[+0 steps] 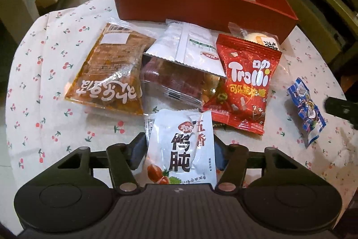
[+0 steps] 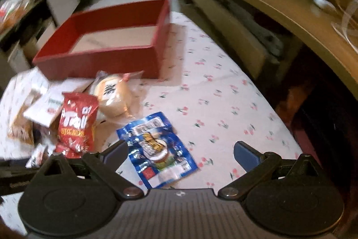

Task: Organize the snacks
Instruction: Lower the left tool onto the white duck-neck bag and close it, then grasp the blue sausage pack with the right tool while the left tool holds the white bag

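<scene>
On the cherry-print tablecloth (image 1: 42,73), at the far left of the snack pile, an orange-brown spicy snack pouch (image 1: 107,68) is laid flat, its long axis running toward the red box (image 1: 201,1). Just beside it, a clear-wrapped reddish pack (image 1: 176,82) is partly covered by a white foil sachet (image 1: 188,46).

Nearest the camera, the white duck-gizzard packet (image 1: 181,147) is seen between the fingers of the left gripper (image 1: 179,149). The jaws are drawn in against its two side edges, so a grip on it is judged to be made; the packet's long axis is pointed straight ahead, toward the box.

Further right, the red Trolli gummy bag (image 1: 246,82) is propped against a pale bun pack (image 2: 114,93). Well apart to the right, the blue candy packet (image 2: 156,147) is lain flat directly under the right gripper (image 2: 181,156), whose jaws are spread wide with nothing held; the packet is set nearer the left finger. The right hand is clearly the nearer one for it. The box is seen empty beyond the pile.
</scene>
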Motion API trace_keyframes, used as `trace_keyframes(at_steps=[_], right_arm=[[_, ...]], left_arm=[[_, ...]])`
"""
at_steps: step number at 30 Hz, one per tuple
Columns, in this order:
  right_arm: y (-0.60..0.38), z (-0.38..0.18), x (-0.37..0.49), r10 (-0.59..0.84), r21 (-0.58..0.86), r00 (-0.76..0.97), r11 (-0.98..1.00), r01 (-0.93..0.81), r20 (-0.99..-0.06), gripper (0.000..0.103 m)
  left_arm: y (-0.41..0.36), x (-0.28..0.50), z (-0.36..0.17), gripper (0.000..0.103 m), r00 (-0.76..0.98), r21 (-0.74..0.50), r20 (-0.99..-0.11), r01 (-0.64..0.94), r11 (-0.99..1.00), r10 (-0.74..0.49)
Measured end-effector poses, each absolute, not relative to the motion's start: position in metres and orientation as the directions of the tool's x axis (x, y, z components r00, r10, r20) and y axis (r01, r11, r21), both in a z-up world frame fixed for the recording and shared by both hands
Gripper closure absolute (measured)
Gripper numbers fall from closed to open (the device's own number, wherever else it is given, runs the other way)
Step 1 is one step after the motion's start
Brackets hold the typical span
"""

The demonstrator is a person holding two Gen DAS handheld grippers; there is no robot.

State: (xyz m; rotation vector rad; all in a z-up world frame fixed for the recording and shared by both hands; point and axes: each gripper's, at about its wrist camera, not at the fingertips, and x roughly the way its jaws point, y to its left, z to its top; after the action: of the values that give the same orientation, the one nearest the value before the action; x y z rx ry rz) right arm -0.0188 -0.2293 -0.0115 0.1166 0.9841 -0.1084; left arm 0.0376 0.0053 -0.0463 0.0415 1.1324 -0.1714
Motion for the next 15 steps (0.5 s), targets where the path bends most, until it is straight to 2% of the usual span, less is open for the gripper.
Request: trace_keyframes(at_steps=[8,15], right_arm=[[-0.221,-0.034,0.01,0.026,0.003,0.495,0.999,-0.046,-0.868,0.0],[-0.225,-0.063,0.021,0.09,0.071,0.402,0.995,-0.064,-0.911,0.0]], left_arm=[[0.006,0.037,-0.047,0.037,0.402,-0.066,-0.907,0.159,0.985,-0.125],[0.007,0.041,-0.049,0.037,0.397,-0.074,-0.908,0.159,0.985,-0.132]])
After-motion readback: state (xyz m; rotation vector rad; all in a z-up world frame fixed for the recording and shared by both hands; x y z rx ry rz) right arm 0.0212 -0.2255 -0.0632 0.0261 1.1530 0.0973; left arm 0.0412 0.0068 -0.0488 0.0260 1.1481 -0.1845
